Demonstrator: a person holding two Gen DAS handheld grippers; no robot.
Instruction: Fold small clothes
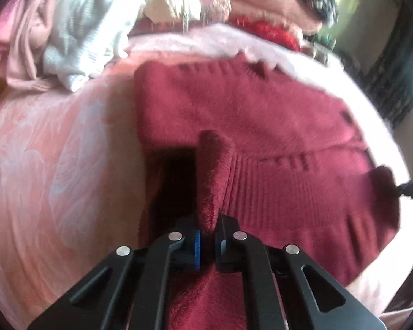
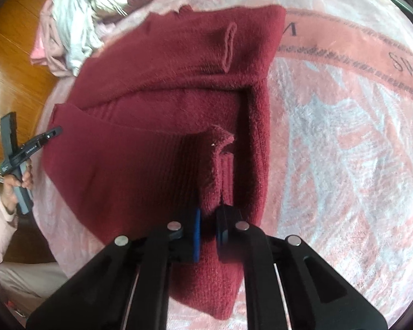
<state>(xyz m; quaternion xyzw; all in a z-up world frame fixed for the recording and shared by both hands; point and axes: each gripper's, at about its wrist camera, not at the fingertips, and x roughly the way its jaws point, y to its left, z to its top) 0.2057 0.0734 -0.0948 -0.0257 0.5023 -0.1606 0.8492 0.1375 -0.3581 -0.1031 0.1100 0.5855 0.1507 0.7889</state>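
Observation:
A dark red knitted sweater (image 1: pixel 261 115) lies on a pink patterned blanket (image 1: pixel 55 151), partly folded over itself. My left gripper (image 1: pixel 208 231) is shut on a raised fold of the sweater's near edge. My right gripper (image 2: pixel 208 220) is shut on another corner of the same sweater (image 2: pixel 157 82), lifting a ribbed edge. In the right wrist view the left gripper (image 2: pixel 52 133) shows at the sweater's far left edge, held by a hand. The right gripper's tip (image 1: pixel 410 188) shows at the right edge of the left wrist view.
A heap of unfolded clothes, white and pink (image 1: pixel 77 27), lies at the blanket's far left. Folded pink and red items (image 1: pixel 267 8) are stacked behind. Wooden floor (image 2: pixel 11 41) lies beyond the blanket's left edge.

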